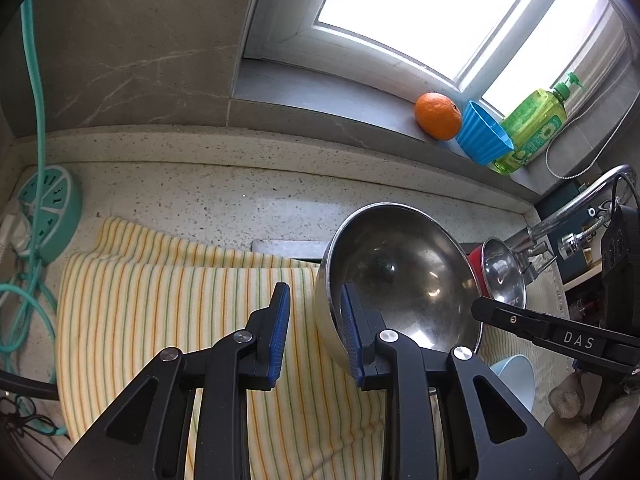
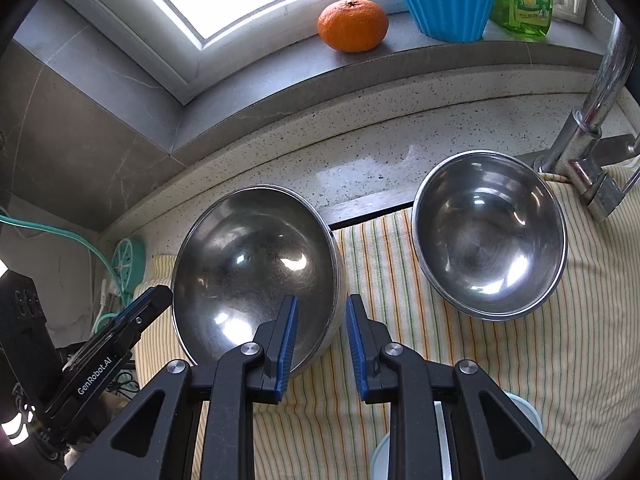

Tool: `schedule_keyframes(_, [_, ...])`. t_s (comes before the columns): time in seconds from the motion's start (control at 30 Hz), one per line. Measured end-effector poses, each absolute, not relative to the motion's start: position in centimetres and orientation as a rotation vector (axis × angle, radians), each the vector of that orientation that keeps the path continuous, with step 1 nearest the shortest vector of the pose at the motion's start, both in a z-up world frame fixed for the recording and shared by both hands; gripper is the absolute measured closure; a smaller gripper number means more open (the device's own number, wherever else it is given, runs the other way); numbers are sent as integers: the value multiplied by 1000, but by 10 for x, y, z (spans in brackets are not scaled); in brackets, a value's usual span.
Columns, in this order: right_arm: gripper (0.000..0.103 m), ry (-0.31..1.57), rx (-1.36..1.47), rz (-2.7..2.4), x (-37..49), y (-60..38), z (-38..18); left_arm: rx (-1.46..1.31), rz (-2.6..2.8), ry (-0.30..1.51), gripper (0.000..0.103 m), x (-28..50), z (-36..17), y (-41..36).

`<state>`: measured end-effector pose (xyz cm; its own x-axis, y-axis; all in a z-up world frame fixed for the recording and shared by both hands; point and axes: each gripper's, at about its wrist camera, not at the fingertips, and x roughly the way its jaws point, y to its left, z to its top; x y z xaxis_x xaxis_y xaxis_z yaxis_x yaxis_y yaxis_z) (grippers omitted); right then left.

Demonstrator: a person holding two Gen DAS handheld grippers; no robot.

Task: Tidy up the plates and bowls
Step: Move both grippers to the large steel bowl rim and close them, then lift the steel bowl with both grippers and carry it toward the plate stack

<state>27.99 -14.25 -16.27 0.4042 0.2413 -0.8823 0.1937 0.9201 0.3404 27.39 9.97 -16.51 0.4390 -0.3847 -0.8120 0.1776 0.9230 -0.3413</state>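
Straddling the near rim of the big steel bowl (image 2: 256,272), the right gripper (image 2: 322,344) has its jaws slightly apart, one inside, one outside. The left gripper (image 1: 316,332) straddles the opposite rim. A smaller bowl (image 2: 490,236) sits on the striped towel (image 2: 520,360) further right.

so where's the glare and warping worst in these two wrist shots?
Left wrist: window is blown out white, the grey sill bows. Right wrist: bright highlights on both shiny steel bowls, counter edge curves, corners vignette black. Both stay sharp.
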Motion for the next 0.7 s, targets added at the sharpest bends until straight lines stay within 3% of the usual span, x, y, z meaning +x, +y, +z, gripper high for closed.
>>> schedule_keyframes(0.27, [82,1193,441,36,289,-141,-175,-219,-365,1080,80,281,-172,94])
schedule_keyframes(0.33, [85,1194,438,38,290,-141,-176,-219,-369,1083,92,281,-173,93])
schedule_keyframes(0.47, [93,1199,453,28,289,-146,-177,-206,-373,1086,93,281,-175,88])
schedule_keyframes(0.7, [93,1207,444,24,285,-146,-177,-202,-365,1084,94,280,-176,85])
